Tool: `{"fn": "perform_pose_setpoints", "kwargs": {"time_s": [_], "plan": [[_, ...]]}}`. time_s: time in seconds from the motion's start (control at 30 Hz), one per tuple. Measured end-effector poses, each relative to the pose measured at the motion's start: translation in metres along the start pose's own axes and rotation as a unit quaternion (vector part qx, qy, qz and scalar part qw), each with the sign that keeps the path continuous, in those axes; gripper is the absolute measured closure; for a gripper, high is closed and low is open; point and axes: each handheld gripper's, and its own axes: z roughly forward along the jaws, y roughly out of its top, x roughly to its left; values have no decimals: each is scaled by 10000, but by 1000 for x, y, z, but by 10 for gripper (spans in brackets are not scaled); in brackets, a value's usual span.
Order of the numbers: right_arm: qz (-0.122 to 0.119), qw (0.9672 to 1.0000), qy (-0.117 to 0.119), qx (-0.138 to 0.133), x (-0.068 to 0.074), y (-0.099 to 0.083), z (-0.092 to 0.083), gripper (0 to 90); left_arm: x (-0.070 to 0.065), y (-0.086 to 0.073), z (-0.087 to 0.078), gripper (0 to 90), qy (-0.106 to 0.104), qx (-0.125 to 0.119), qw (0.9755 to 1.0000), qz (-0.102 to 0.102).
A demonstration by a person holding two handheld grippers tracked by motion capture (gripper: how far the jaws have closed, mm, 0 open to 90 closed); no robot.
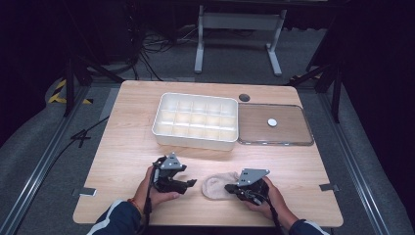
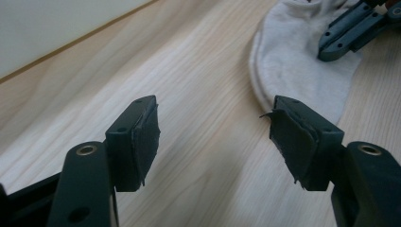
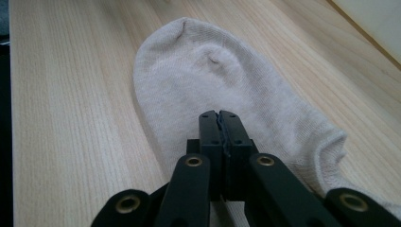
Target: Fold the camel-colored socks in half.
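Note:
A beige ankle sock (image 1: 214,186) lies flat near the table's front edge. In the right gripper view the sock (image 3: 213,75) stretches away with its toe end farthest. My right gripper (image 1: 229,187) is shut, its joined tips (image 3: 220,116) low over the sock's middle; whether any fabric is pinched I cannot tell. My left gripper (image 1: 192,183) is to the left of the sock and points at it. Its jaws (image 2: 213,137) stand open over bare wood with nothing between them. In the left gripper view the sock (image 2: 302,75) lies ahead to the right, with the right gripper (image 2: 326,52) resting on it.
A white tray with several compartments (image 1: 195,139) stands at the table's middle back. To its right lies a clear flat lid (image 1: 303,142) with a small white disc (image 1: 272,122) on it. A dark round cable hole (image 1: 244,97) is behind them.

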Motion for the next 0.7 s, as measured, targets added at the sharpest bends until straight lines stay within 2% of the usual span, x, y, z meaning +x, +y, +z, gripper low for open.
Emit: {"fn": "perform_pose_setpoints", "kwargs": {"time_s": [0.03,0.13,0.17,0.27,0.3,0.37,0.5,0.53,0.6,0.7], "plan": [[-6,10000,19,4,0,0,0,896,-2,2,4,339,-22,42,10000,56],[36,10000,22,-10,0,-1,1,898,-7,7,15,339,-85,49,10000,13],[41,10000,23,-17,0,-1,1,898,-8,9,18,339,-62,65,9999,58],[56,10000,1,-11,0,-1,1,898,-13,14,25,337,-121,3,9999,30],[65,10000,-8,-11,0,-1,1,898,-14,16,27,337,-114,9,9999,84],[70,10000,-48,-17,2,-1,2,899,-17,18,28,337,-140,-105,9998,53],[54,10000,-77,-15,3,0,2,899,-20,20,32,347,-123,-10,9998,144],[63,10000,-72,-21,3,-1,2,898,-21,19,37,352,18,174,9996,214],[61,9999,-82,-20,3,0,3,898,-22,18,41,360,45,311,9992,260],[27,9999,-114,-4,4,0,3,898,-26,18,42,372,137,318,9985,414]]}}
